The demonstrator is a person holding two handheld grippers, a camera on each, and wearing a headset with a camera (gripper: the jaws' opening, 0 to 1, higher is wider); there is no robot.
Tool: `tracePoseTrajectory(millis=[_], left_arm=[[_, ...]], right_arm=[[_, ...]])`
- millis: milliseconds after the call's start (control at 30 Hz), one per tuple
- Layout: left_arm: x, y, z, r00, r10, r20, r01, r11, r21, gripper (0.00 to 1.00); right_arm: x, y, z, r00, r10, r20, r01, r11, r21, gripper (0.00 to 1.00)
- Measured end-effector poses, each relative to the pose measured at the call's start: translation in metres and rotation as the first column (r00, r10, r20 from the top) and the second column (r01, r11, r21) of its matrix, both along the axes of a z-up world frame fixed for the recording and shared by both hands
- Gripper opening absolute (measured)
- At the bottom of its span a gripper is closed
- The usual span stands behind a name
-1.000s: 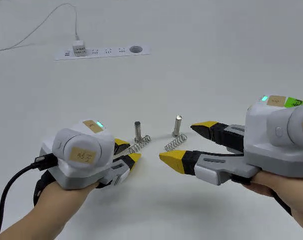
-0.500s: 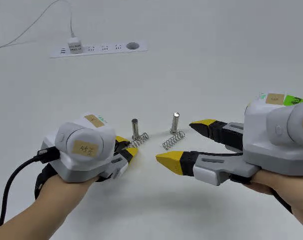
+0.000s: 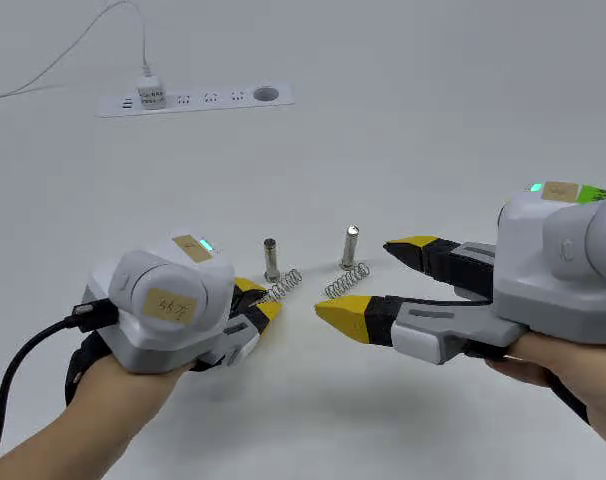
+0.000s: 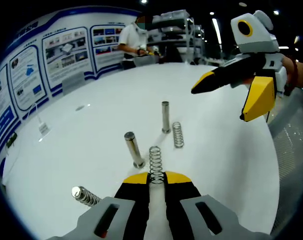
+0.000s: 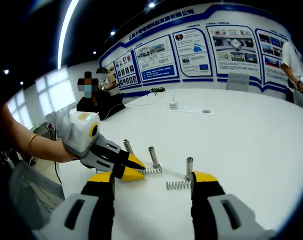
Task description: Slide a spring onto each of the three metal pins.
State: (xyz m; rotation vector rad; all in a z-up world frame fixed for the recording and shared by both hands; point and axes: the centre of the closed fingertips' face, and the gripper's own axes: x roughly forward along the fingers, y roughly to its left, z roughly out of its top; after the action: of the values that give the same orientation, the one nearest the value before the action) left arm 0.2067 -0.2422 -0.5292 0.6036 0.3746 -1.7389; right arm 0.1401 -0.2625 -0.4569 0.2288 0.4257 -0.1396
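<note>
The left gripper (image 3: 261, 306) (image 4: 155, 177) is clamped on one end of the held spring (image 3: 283, 286) (image 4: 155, 161). The spring's free end reaches forward to the foot of the left pin (image 3: 272, 260) (image 4: 133, 149), just beside it. In the left gripper view a third pin (image 4: 84, 195) sits low at the left of the gripper, with coils that seem to be wound round its shaft. The loose spring (image 3: 345, 284) (image 4: 178, 134) (image 5: 178, 185) lies flat on the white surface (image 3: 403, 150), one end near the base of the right pin (image 3: 351, 248) (image 4: 165, 117) (image 5: 189, 168). Both pins stand upright and are bare, shiny metal with a slightly wider top. Both springs are thin, silvery, open coils. The right gripper (image 3: 378, 280) (image 5: 157, 177) is spread wide, gripping nothing, and the loose spring lies just ahead of the gap between its yellow tips.

Compared with half a second ago, little has changed. The left gripper keeps its hold on the same spring by the same pin, and the right gripper stays spread beside the loose spring.
</note>
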Motion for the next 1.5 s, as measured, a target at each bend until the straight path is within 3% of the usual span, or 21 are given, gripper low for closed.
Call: tracePoseTrajectory(millis=[267,400,533,700,900,1067,1167,1500], left_arm=[[-0.007,0.006,0.020,0.998,0.019,-0.057,-0.022,0.998,-0.053,0.10],[-0.011,0.011,0.027,0.998,0.016,-0.065,-0.020,0.997,-0.072,0.10],[-0.014,0.017,0.035,0.996,0.020,-0.092,-0.030,0.994,-0.109,0.10],[-0.014,0.023,0.042,0.995,0.025,-0.094,-0.039,0.988,-0.150,0.10],[-0.015,0.028,0.053,0.988,0.045,-0.145,-0.074,0.977,-0.200,0.10],[-0.015,0.031,0.060,0.979,0.061,-0.196,-0.106,0.969,-0.223,0.10],[-0.013,0.032,0.065,0.962,0.082,-0.259,-0.146,0.960,-0.239,0.10],[-0.014,0.039,0.073,0.957,0.077,-0.278,-0.156,0.949,-0.272,0.10]], right_arm=[[0.001,0.001,0.005,1.000,-0.018,0.016,0.018,0.999,0.032,0.62],[0.003,0.000,0.008,0.999,-0.035,0.030,0.033,0.998,0.059,0.61],[0.007,0.003,0.013,0.998,-0.034,0.046,0.030,0.997,0.077,0.59],[0.014,0.005,0.018,0.996,-0.051,0.074,0.042,0.992,0.121,0.53],[0.023,0.010,0.021,0.995,-0.052,0.088,0.037,0.987,0.159,0.48],[0.030,0.016,0.022,0.994,-0.047,0.101,0.026,0.979,0.203,0.44],[0.035,0.019,0.021,0.994,-0.046,0.102,0.022,0.972,0.233,0.41],[0.046,0.030,0.019,0.992,-0.053,0.116,0.012,0.942,0.334,0.31]])
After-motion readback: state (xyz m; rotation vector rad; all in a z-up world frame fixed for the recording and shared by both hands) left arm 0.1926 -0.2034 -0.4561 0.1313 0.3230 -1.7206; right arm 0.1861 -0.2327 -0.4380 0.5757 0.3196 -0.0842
